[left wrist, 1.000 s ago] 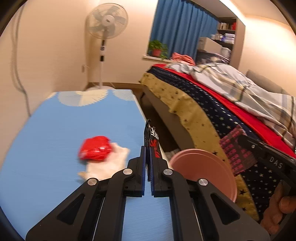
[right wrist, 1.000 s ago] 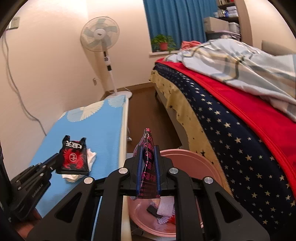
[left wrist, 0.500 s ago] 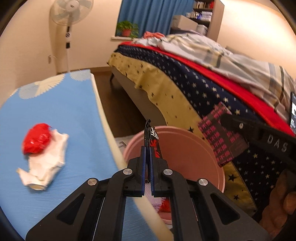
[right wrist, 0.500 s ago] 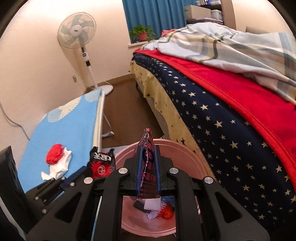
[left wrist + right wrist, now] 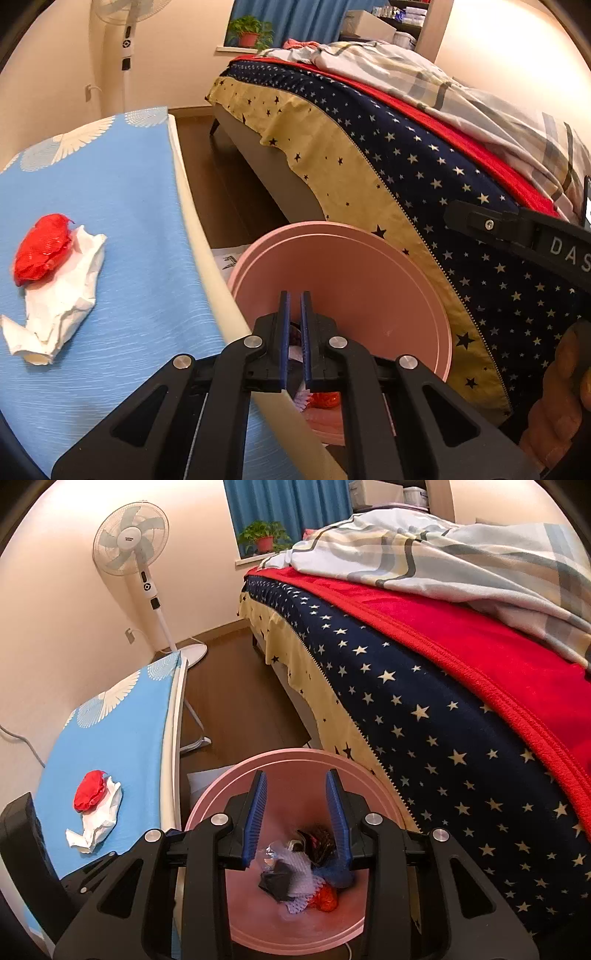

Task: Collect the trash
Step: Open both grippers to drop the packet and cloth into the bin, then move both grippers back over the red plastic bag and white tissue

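The pink bin [image 5: 369, 258] stands on the floor between the blue board and the bed. My left gripper [image 5: 294, 295] hangs over its near rim, its jaws down to a narrow slit with nothing sticking out of them. Directly above the bin [image 5: 295, 757], my right gripper [image 5: 296, 775] has its jaws opening wide, and nothing is between them. Several pieces of trash [image 5: 295, 878] lie at the bottom, among them a dark patterned wrapper [image 5: 321, 843]. A crumpled red wrapper [image 5: 44, 243] [image 5: 90, 790] and a white tissue [image 5: 62, 306] [image 5: 99, 823] lie together on the board.
The blue-covered board [image 5: 110, 184] [image 5: 129, 720] runs along the left, its cream edge close to the bin. A bed [image 5: 406, 166] with a starred cover fills the right. A standing fan [image 5: 129, 535] is at the far wall. A person's hand [image 5: 554, 406] shows at lower right.
My left gripper swung from over the board to the bin, and the black wrapper is gone from its jaws. The right jaws spread apart and the dark pink wrapper fell into the bin.
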{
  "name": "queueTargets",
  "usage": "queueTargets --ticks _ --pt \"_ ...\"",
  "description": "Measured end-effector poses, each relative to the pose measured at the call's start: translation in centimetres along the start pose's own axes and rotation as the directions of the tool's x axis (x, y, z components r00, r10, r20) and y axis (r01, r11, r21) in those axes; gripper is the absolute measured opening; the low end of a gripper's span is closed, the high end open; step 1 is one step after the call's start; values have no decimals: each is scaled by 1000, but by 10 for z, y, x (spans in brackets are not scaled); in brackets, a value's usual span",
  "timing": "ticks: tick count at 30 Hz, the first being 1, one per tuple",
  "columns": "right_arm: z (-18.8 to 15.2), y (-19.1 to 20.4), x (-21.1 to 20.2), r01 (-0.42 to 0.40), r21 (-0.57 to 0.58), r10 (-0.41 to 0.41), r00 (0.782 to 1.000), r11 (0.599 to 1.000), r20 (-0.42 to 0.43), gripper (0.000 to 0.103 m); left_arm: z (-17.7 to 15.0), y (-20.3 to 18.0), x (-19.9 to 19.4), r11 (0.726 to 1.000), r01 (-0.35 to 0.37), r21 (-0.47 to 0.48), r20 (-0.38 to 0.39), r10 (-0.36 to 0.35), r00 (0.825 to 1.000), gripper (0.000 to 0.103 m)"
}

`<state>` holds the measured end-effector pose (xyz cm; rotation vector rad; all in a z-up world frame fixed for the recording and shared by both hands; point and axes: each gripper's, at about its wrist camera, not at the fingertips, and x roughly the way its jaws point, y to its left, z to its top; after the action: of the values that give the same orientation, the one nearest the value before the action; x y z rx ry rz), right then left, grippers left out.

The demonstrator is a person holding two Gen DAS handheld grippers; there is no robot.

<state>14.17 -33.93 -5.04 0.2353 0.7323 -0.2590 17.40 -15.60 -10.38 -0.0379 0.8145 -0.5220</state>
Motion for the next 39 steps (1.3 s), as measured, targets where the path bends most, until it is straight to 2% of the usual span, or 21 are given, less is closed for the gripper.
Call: queueTargets --ticks 12,17,21,25,31,35,39 --pt "-1 17 -16 -68 -25 69 996 997 48 34 2 16 -33 999 -28 -18 61 29 998 6" --pt "-2 34 -24 -132 -47 135 988 990 73 34 0 37 -60 997 -74 -35 101 77 992 6" --pt "-4 52 -27 -189 -62 193 978 980 80 33 -2 61 -82 989 -124 -82 133 134 982 6" --pt "-8 74 -25 -249 -72 253 965 966 64 31 -5 93 -106 966 -188 -179 164 218 962 6" --pt "-18 122 -16 -330 -114 334 943 937 14 31 -14 141 -140 899 -292 -327 176 362 915 6" --pt "-30 153 -5 -375 -129 373 927 918 -37 31 -22 164 -156 853 -334 -401 168 427 889 6" --pt "-43 178 8 -404 -138 395 914 904 -90 31 -25 176 -162 828 -349 -439 167 457 874 6"
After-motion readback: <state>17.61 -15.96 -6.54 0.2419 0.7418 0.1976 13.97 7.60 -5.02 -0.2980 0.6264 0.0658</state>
